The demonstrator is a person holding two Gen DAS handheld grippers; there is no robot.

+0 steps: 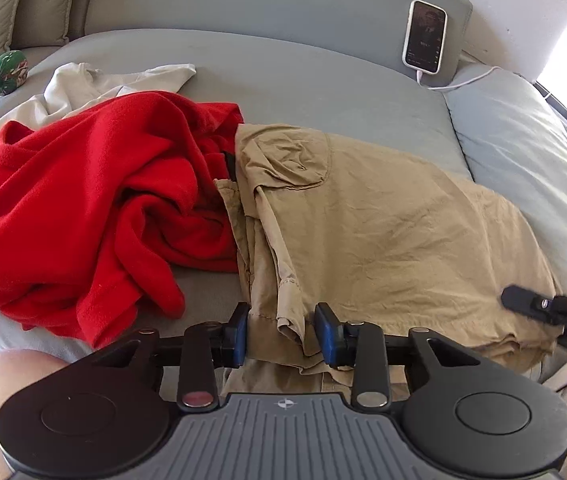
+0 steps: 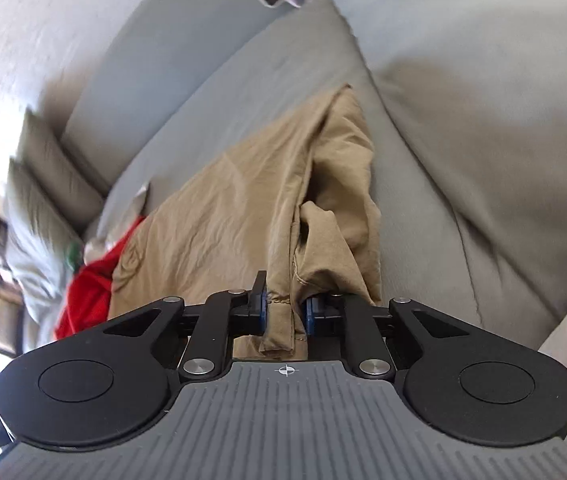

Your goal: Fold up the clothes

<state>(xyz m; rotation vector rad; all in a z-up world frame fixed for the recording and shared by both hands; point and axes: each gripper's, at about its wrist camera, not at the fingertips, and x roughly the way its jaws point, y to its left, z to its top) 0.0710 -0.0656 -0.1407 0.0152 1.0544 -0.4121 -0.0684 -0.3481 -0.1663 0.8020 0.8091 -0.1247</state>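
Right under your left gripper [image 1: 281, 330], blue pads bracket a bunched edge of the khaki trousers [image 1: 383, 232]; whether they pinch it yet, you cannot tell. Those trousers stretch from lower centre toward the right of the frame, across the grey sofa [image 1: 323, 80]. Your right gripper [image 2: 285, 310] clamps a folded hem at their far end. Only the left view shows the red fleece [image 1: 83, 200] alongside.
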